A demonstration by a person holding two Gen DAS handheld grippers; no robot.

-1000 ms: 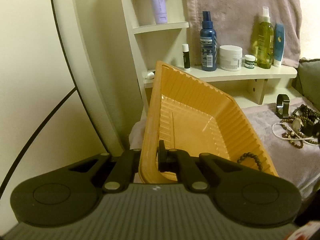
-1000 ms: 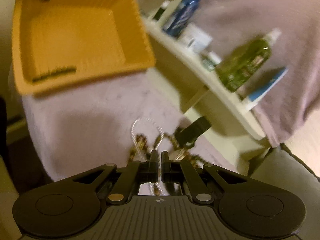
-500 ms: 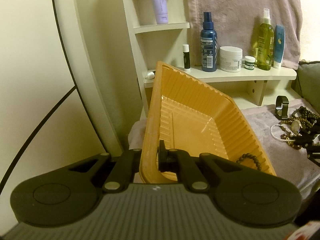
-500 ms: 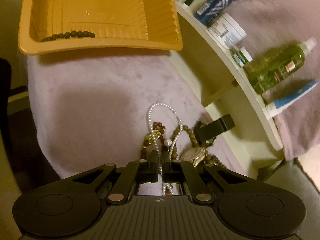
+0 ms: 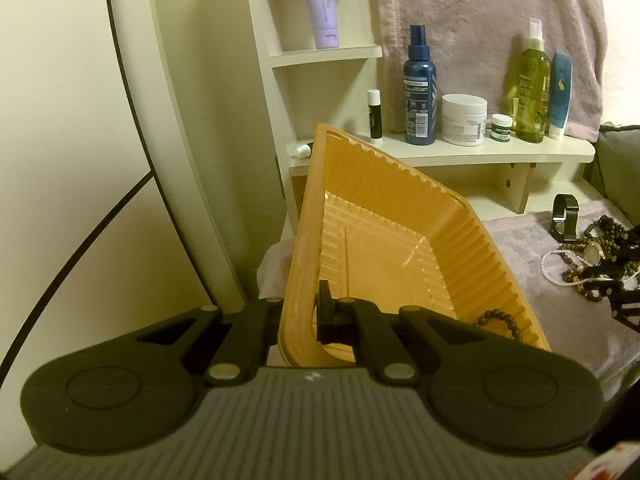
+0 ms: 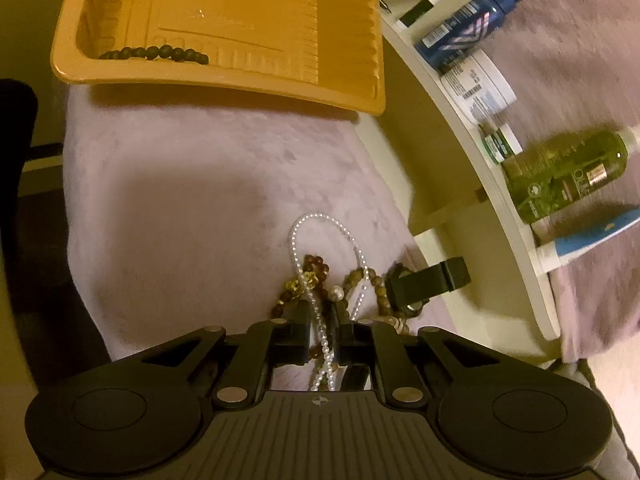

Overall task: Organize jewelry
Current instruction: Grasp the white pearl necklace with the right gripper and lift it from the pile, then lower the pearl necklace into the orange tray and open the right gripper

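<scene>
My left gripper (image 5: 310,320) is shut on the near rim of the orange tray (image 5: 400,248) and holds it tilted above the lilac cloth. A dark bead bracelet (image 5: 500,320) lies in the tray's low corner; the right wrist view also shows the tray (image 6: 240,12) and the bracelet (image 6: 156,53). My right gripper (image 6: 322,328) is down over the jewelry pile, its jaws opening. A strand of the pearl necklace (image 6: 298,228) runs loose between them. Brown bead strings (image 6: 316,266) and a black watch (image 6: 432,280) lie tangled beside it.
A cream shelf (image 5: 460,154) behind the tray carries a blue spray bottle (image 5: 419,92), a white jar (image 5: 464,120), a green bottle (image 5: 530,92) and tubes. The lilac cloth (image 6: 192,184) covers the surface, with its edge at the left. A towel hangs behind the shelf.
My right gripper sank onto the jewelry pile, rolled, and its jaws parted around the pearl strand. The left gripper and the tray have not moved.
</scene>
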